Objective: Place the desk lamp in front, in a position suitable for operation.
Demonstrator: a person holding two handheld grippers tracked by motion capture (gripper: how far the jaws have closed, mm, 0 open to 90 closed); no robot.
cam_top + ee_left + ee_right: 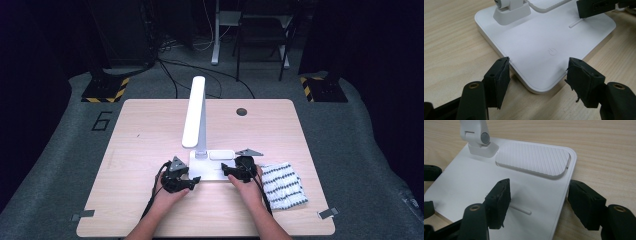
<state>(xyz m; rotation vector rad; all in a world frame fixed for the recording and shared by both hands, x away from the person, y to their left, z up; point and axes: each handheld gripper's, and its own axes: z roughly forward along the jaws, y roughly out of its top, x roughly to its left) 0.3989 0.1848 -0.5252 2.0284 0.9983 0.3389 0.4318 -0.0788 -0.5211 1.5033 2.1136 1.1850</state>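
So there's a light wood table (150, 130) with a white desk lamp (196, 117) standing around the middle, its flat square base (544, 45) toward the person, and a black-and-white patterned cloth (284, 184) lying just right of that base. The left gripper (192, 184) sits at the base's near-left corner, jaws wide apart straddling that corner, and the right gripper (226, 170) is at the base's right edge, jaws spread too, one over the base and one on the table side.
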